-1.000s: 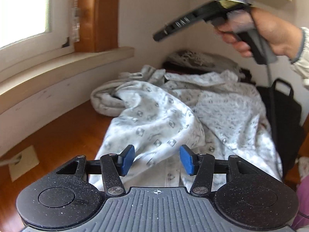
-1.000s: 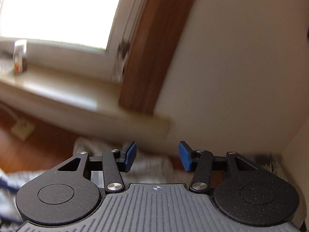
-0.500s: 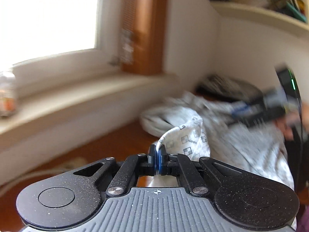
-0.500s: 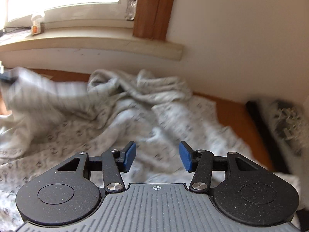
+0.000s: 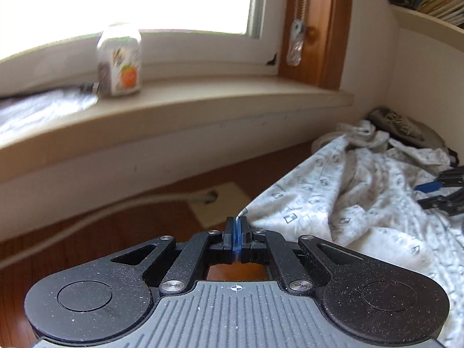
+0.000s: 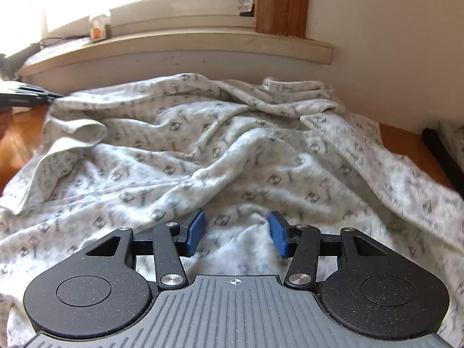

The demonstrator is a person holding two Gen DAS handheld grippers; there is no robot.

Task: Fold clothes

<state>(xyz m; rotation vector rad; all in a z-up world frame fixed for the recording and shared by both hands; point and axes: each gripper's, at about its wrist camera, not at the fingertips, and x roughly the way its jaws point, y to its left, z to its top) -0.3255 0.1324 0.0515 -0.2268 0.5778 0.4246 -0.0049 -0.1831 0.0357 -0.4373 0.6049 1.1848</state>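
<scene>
Garment (image 6: 232, 150), white with small grey square prints, lay crumpled across the wooden floor (image 5: 87, 240) below the window sill (image 5: 203, 101); soft, fleecy, full of loose folds. A second earlier, untouched between wide blue pads; now pinched by an edge in the left gripper (image 5: 237, 235), jaws pressed together and pulled out toward the bare boards. Judged as spreading before any fold. Right gripper (image 6: 236, 232), earlier aimed at the wall, now hung low over the cloth, pads wide apart and holding nothing. Beyond: a clear jar (image 5: 119, 59) on the sill, darker clothes (image 5: 406, 124) in the corner.
</scene>
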